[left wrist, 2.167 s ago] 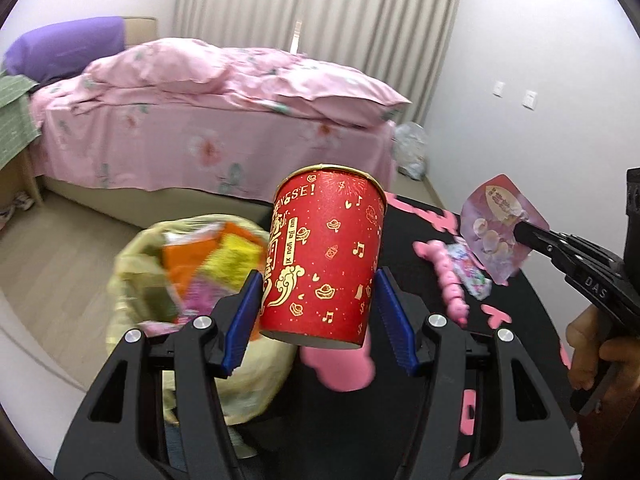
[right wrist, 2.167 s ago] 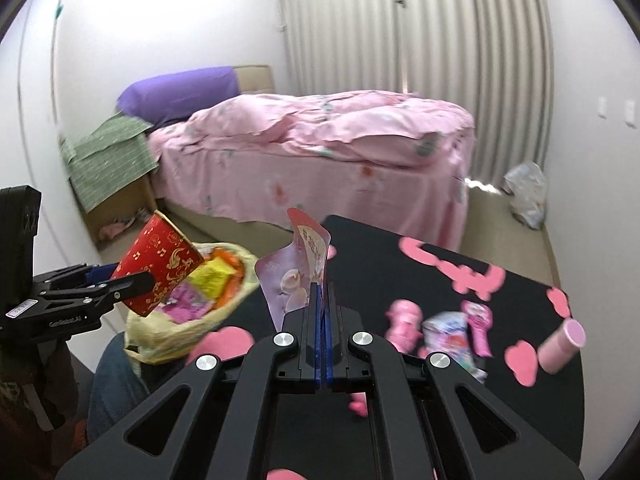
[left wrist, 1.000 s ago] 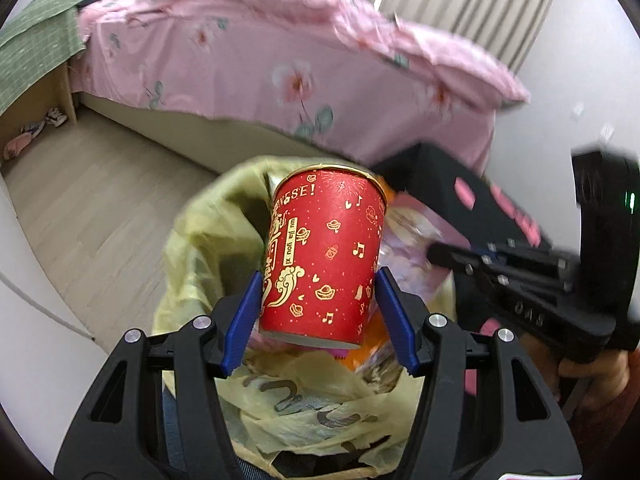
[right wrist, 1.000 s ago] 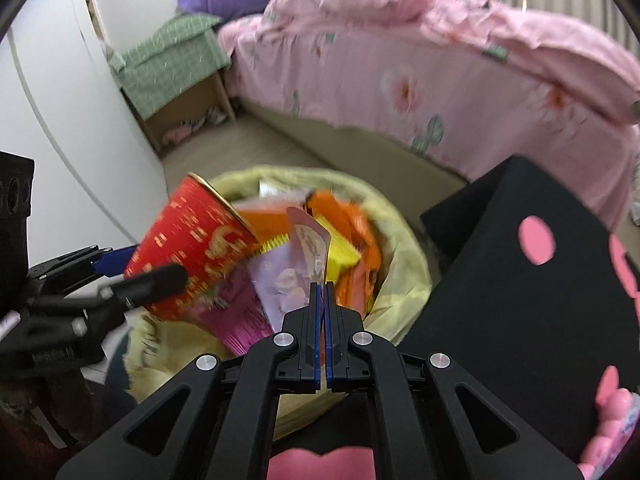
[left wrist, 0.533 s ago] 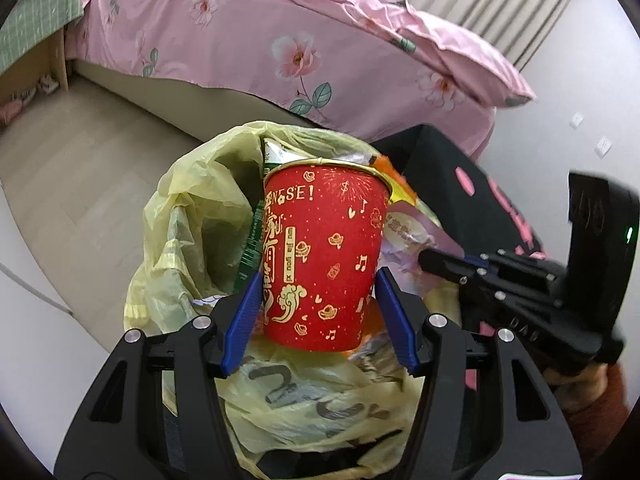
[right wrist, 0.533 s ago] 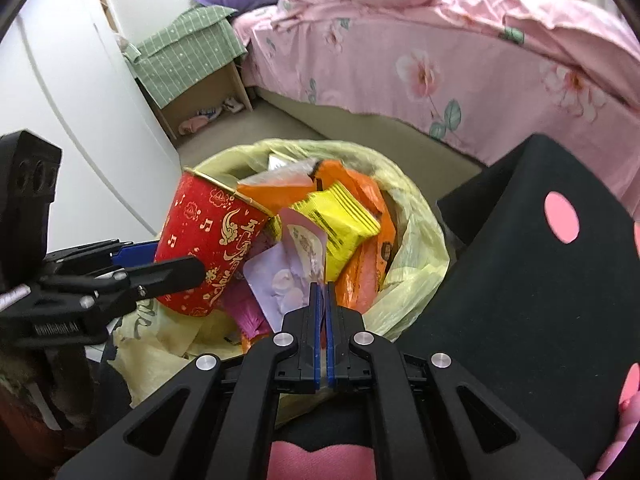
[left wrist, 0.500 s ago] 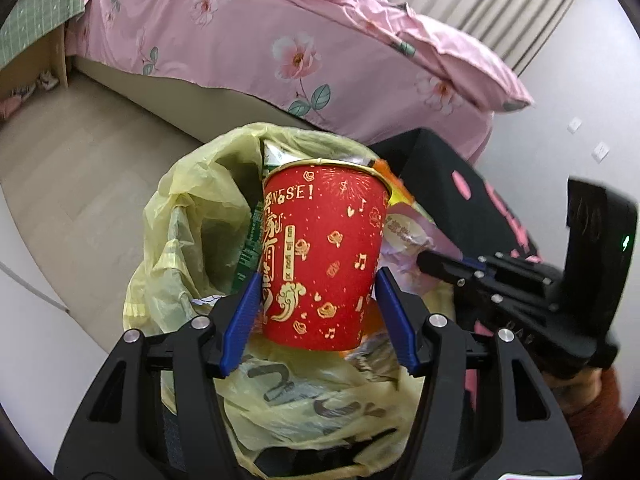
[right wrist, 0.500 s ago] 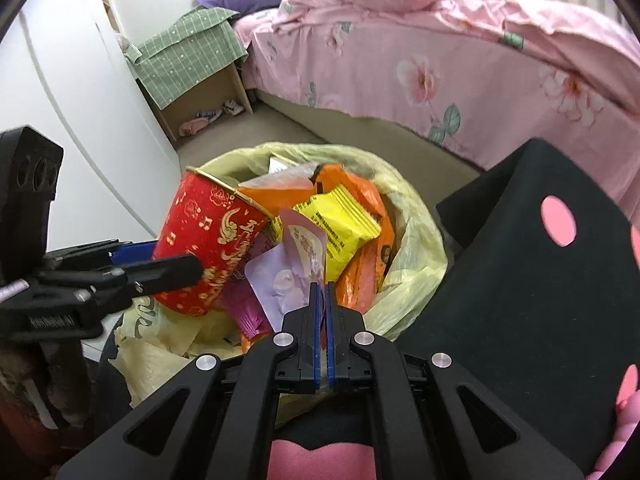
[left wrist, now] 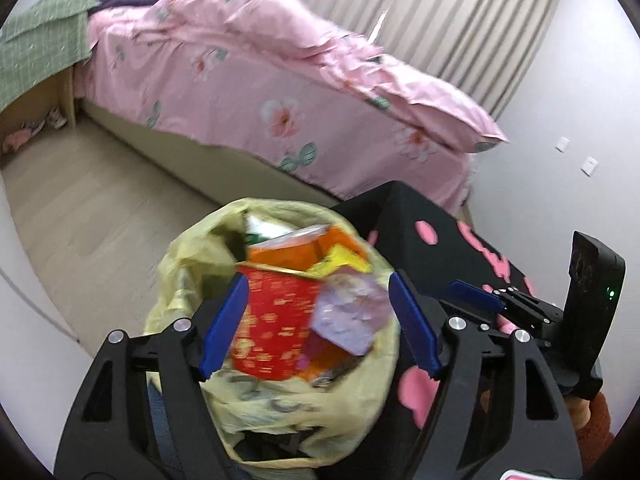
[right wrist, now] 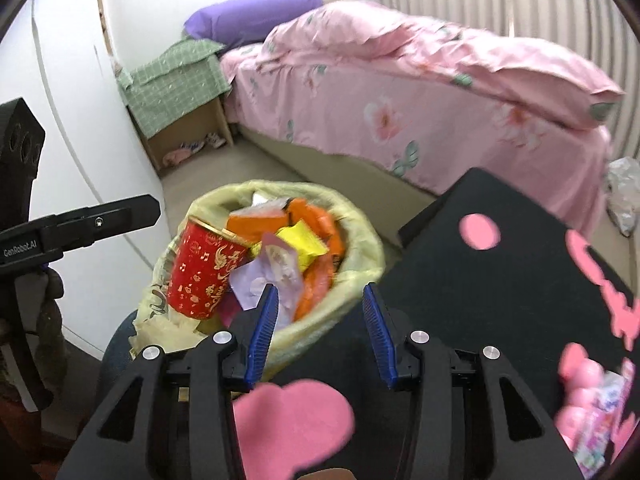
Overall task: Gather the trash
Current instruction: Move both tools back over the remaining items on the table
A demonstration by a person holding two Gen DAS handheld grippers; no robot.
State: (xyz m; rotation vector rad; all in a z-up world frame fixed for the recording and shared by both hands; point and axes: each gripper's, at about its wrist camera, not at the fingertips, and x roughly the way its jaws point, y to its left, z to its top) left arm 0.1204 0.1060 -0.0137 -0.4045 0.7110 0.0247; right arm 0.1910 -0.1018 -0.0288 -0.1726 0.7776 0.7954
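Observation:
A yellow trash bag (left wrist: 192, 276) (right wrist: 360, 248) stands beside the black table, full of wrappers. A red paper cup (left wrist: 276, 320) (right wrist: 202, 276) sits upright in the bag, with a pale purple wrapper (left wrist: 352, 314) (right wrist: 272, 276) lying against it. My left gripper (left wrist: 320, 328) is open above the bag, its jaws wide of the cup. My right gripper (right wrist: 318, 328) is open and empty just above the bag's near rim. The right gripper also shows at the right of the left wrist view (left wrist: 476, 296).
A black table with pink shapes (right wrist: 500, 280) (left wrist: 408, 216) adjoins the bag; pink toys and a wrapper (right wrist: 592, 400) lie at its right. A pink bed (right wrist: 420, 100) is behind, a green-covered nightstand (right wrist: 176, 80) to the left, a white wardrobe (right wrist: 72, 120) at far left.
Both grippers have opened. The red cup and the purple wrapper have dropped into the bag, and both grippers have drawn back from it.

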